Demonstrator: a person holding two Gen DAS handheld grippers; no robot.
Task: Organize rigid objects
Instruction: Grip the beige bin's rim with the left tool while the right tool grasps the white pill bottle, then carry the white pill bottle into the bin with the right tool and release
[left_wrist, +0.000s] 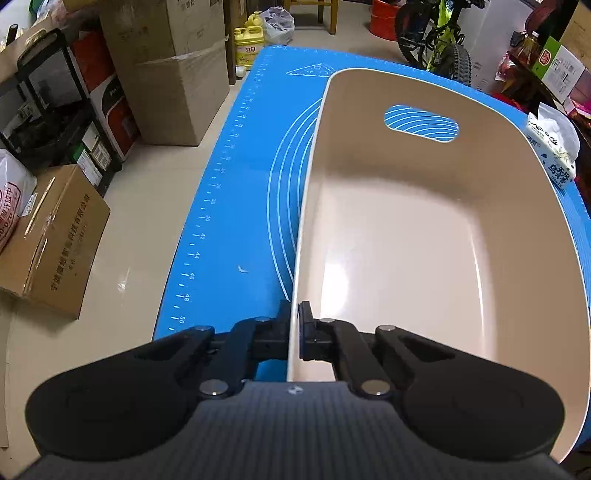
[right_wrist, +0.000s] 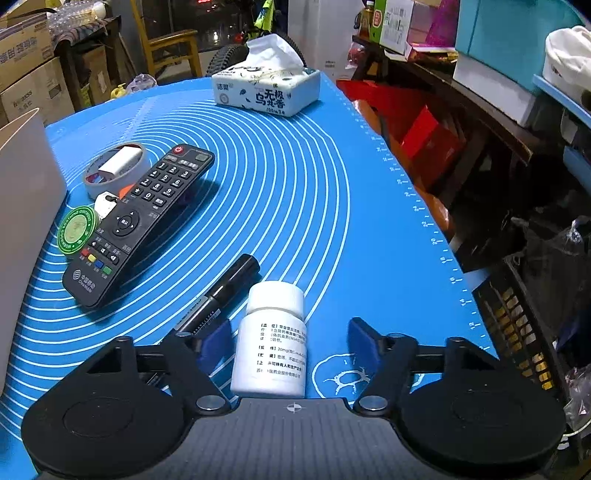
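My left gripper (left_wrist: 295, 325) is shut on the near left rim of an empty beige plastic bin (left_wrist: 406, 240), one finger inside and one outside the wall. The bin's outer wall (right_wrist: 22, 206) shows at the left of the right wrist view. My right gripper (right_wrist: 290, 339) is open, with a white pill bottle (right_wrist: 273, 336) standing between its fingers, closer to the left one. A black marker (right_wrist: 221, 295) lies beside the bottle. Further left lie a black remote (right_wrist: 140, 218), a green round tin (right_wrist: 77, 229) and a tape roll (right_wrist: 114, 170) with a white block on it.
Everything sits on a blue mat (right_wrist: 295, 192). A tissue pack (right_wrist: 266, 88) stands at the mat's far edge and also shows in the left wrist view (left_wrist: 554, 147). Cardboard boxes (left_wrist: 177, 85) stand on the floor to the left. Cluttered shelves (right_wrist: 498, 110) line the right.
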